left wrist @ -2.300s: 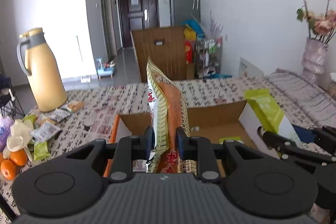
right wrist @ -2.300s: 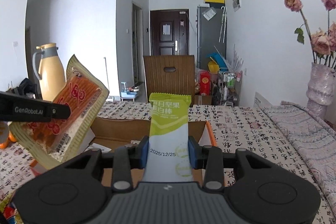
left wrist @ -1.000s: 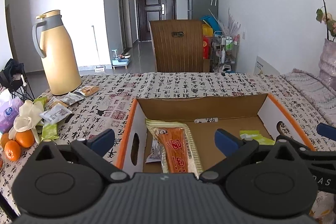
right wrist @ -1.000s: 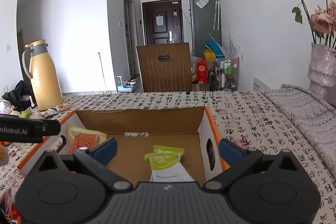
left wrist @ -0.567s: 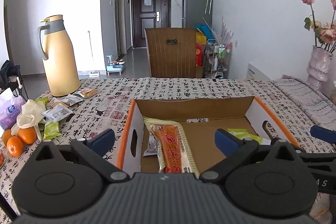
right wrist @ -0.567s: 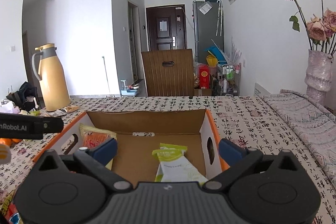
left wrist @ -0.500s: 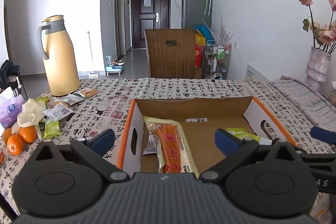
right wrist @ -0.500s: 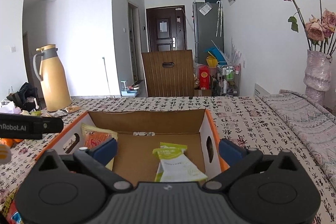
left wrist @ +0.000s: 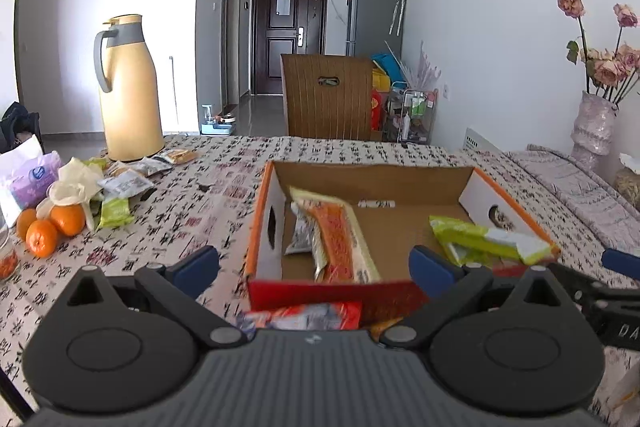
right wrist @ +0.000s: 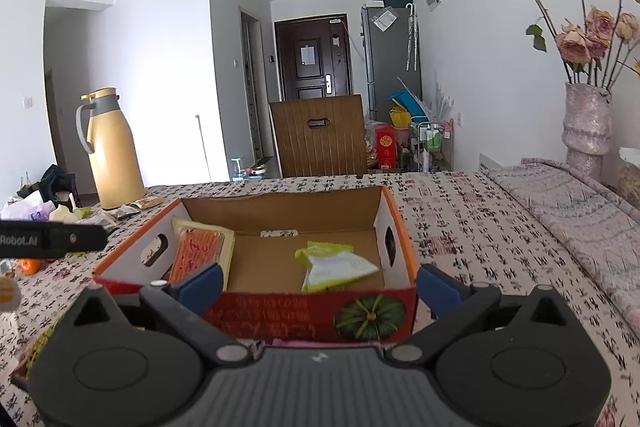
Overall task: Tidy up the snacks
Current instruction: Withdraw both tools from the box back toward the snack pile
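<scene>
Snacks are lying inside the cardboard box (left wrist: 472, 187), just ahead of both sets of jaws. Left gripper (left wrist: 314, 267) is hanging with jaws spread wide, pinching nothing; right gripper (right wrist: 320, 281) likewise, jaws spread and holding nothing.

Orange packet (left wrist: 340, 239) is resting at the box's left end, red characters printed on it, too blurred to read. Small silver sachet (left wrist: 301, 237) is sitting beside it, against the left wall. Green-and-white packet (left wrist: 486, 239) is lying at the right end; its print is not legible in either view.

Right wrist view is showing the box's red front panel (right wrist: 312, 309), with upside-down lettering and a green pumpkin picture. The left gripper's side is crossing that view's left edge, reading "Robot.AI".

Left wrist view is showing more loose packets (left wrist: 128, 179) on the patterned surface (left wrist: 200, 223), near a yellow thermos (left wrist: 128, 107), plus oranges (left wrist: 50, 229). Another red wrapper (left wrist: 304, 315) is lying just in front of the box, blurred.
</scene>
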Available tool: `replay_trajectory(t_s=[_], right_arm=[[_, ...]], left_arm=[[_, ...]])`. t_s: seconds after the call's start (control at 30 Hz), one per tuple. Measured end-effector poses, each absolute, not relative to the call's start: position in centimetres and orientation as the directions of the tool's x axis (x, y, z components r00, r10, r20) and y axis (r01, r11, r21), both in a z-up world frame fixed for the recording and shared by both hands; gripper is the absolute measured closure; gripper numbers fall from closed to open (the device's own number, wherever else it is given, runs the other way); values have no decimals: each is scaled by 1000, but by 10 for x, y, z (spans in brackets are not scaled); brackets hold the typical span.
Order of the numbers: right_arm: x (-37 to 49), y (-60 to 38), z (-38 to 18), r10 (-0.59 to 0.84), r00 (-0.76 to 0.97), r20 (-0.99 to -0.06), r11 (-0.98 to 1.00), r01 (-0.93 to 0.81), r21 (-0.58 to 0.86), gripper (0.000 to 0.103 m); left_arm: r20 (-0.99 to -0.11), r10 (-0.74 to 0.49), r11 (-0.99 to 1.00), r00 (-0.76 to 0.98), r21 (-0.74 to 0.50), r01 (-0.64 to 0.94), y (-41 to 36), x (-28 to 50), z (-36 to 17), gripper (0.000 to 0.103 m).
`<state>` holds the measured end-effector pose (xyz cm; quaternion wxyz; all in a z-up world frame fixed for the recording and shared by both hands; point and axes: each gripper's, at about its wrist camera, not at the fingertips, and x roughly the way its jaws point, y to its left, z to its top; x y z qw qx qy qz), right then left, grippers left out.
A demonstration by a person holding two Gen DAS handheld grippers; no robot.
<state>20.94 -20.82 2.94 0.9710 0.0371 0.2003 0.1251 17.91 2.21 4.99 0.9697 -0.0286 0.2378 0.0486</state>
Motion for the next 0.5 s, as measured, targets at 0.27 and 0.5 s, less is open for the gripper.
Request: replay_trajectory(t_s=[0.27,0.5], right_arm=[[187,-213,15,248,884,-397,968,-216,125,0],[170,-216,5,234,884,-405,972,-207,109,0]], left_arm=[[-456,73,993,887,-48,-106,30,155,37,0],[-463,46,995,885,-62,-84,29,146,29,0]])
